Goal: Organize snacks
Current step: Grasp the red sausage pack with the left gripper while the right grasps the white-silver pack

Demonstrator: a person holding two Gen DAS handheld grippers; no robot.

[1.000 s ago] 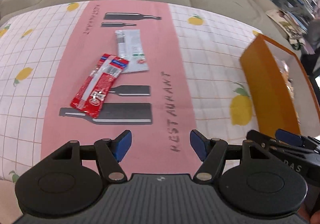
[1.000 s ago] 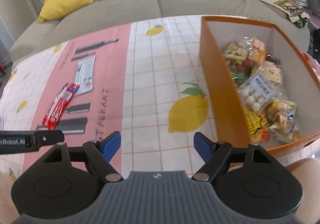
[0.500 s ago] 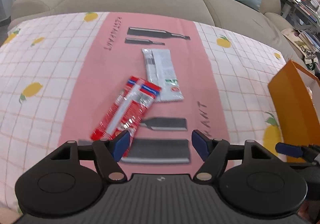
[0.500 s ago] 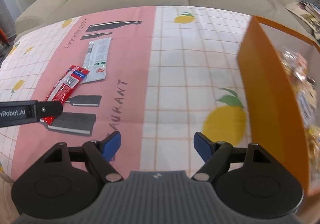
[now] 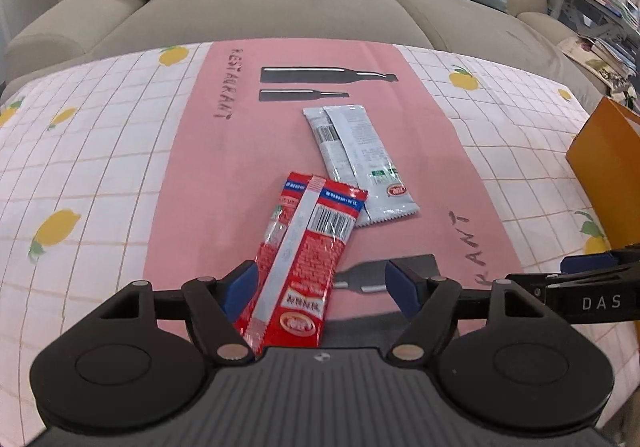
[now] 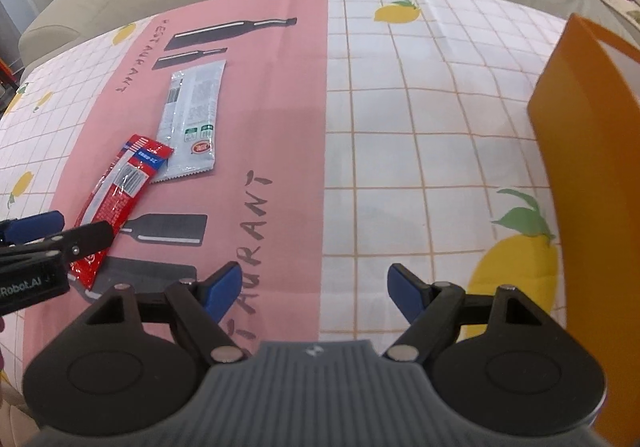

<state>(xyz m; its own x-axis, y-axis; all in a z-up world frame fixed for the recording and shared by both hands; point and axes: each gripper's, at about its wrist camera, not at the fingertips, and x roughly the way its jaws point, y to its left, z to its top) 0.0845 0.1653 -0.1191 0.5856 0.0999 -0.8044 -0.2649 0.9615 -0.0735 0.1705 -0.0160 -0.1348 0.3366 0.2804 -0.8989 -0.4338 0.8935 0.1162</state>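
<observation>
Jaws of left gripper (image 5: 320, 285) spread, just been widening, red packet (image 5: 306, 267) lying between them ungripped; right gripper (image 6: 314, 289) jaws released over bare tabletop (image 6: 400, 135).

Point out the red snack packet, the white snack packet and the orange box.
Red foil snack packet (image 5: 308, 259), left wrist view: middle of its printed back.
White foil snack packet (image 5: 356, 151), left wrist view: middle of its text panel.
Orange cardboard box (image 6: 576, 151), right wrist view: its outer side wall.
</observation>
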